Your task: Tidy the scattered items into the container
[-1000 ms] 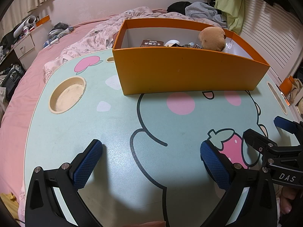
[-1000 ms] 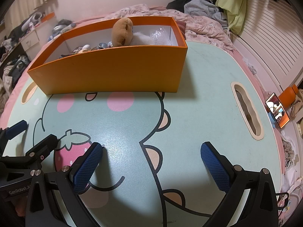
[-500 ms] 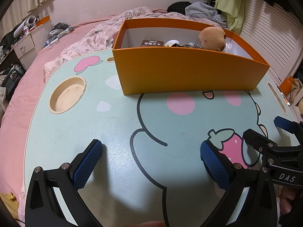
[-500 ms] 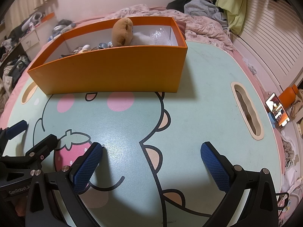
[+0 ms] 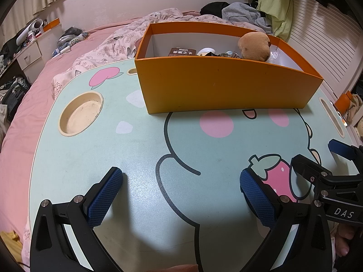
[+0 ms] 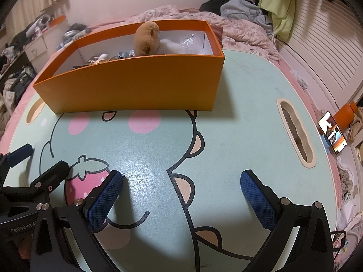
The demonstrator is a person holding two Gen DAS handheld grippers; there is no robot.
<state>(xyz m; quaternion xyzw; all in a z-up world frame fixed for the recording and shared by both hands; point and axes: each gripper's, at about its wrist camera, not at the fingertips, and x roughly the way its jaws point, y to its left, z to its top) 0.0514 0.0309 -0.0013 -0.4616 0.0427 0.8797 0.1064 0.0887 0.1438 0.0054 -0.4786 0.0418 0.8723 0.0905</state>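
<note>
An orange box stands at the far side of the mint cartoon table; it also shows in the right wrist view. Inside it lie a brown plush toy, a dark card box, small metal items and a clear wrap. My left gripper is open and empty, low over the table's near side. My right gripper is open and empty beside it, to its right. Each gripper shows at the edge of the other's view.
The table has a round cup recess at the left and a long slot at the right. It sits on a pink bed with a crumpled quilt behind. A phone and orange bottle lie off the right edge.
</note>
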